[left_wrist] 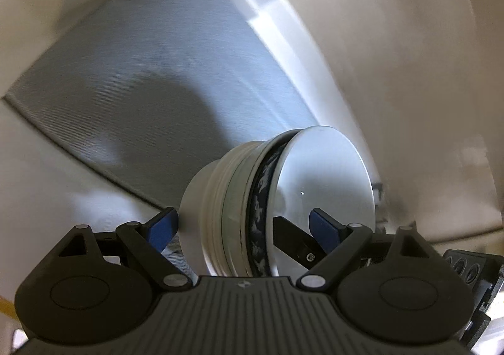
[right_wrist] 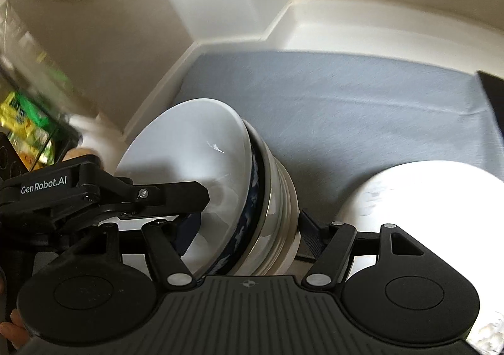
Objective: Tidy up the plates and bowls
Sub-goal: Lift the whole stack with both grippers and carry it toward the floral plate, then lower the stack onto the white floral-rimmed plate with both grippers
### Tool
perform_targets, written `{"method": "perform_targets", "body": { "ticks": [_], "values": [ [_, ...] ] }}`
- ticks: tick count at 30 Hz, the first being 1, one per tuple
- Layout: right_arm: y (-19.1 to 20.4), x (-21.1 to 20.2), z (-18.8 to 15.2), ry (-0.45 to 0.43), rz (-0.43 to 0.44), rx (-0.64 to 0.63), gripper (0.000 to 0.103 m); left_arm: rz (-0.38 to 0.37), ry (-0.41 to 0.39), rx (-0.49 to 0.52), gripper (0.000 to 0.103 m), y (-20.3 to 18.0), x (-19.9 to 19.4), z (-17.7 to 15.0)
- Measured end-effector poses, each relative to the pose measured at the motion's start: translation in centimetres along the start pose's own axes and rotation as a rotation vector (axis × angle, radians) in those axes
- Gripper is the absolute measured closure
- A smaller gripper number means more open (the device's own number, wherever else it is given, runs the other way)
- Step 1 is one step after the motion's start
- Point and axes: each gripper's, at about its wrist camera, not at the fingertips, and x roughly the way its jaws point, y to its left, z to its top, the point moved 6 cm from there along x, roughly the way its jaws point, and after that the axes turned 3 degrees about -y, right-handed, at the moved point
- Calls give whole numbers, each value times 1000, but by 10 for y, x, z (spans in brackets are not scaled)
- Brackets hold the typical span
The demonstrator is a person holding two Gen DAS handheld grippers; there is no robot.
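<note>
Bowl stack [left_wrist: 252, 213], tilted: left tongs [left_wrist: 242, 225] and right tongs [right_wrist: 249, 229] both gripping it above grey mat [right_wrist: 346, 109], plate [right_wrist: 425, 197] seemingly lying alongside.

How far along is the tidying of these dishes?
Done: the bowls are nested into one stack, and a white plate lies on the grey mat. In hand: the left gripper and right gripper both clamp the stack, tipped on its side. Left: probably setting it down upright. No other dishes are in view.
</note>
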Motion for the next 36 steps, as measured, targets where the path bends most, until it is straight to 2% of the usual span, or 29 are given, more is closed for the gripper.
{"method": "perform_targets", "body": {
  "ticks": [8,15,19,24,30,36],
  "values": [
    [-54,-55,-5,-98,-119,97,33,-90,115,146,11,-67,43,-20],
    [-107,-87,-33,-127,-205,221,33,-102,233,238,11,-103,88,-52],
    [-127,-87,-49,-113,-209,278,33,-68,275,261,11,-112,113,-60],
    [-138,-79,-59,-97,-181,316,33,-23,292,270,11,-109,133,-74],
    [-149,-71,-62,-77,-154,323,33,23,289,278,11,-110,142,-76],
    [-151,-68,-59,-75,-144,289,33,33,272,277,11,-112,141,-76]
  ]
}}
